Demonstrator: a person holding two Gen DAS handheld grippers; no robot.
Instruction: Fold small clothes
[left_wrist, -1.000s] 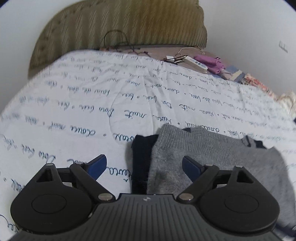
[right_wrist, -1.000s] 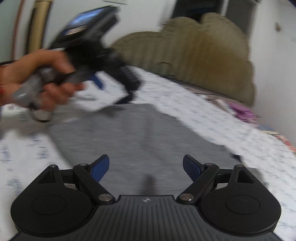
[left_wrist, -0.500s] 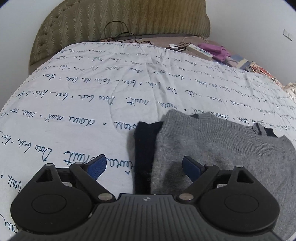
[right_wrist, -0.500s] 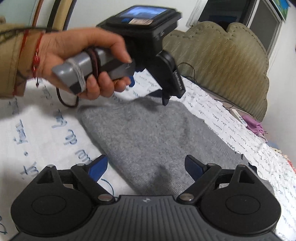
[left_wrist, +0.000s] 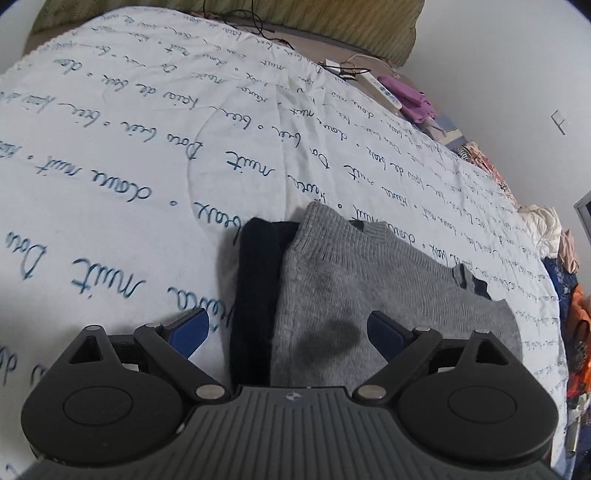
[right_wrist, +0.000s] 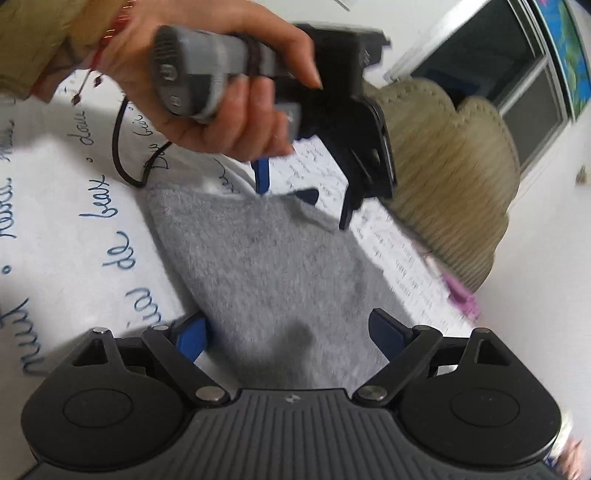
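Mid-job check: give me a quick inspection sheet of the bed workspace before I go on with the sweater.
Surface: white bedspread with blue script, lightly creased.
Job's things: grey sweater lying flat, dark sleeve showing along its edge.
Clutter: white remote and purple item at the far edge; clothes pile at the side.
Grippers: left gripper open over the sweater's far edge; right gripper open, empty.
Cables: black cord near the headboard.
Surroundings: white wall.
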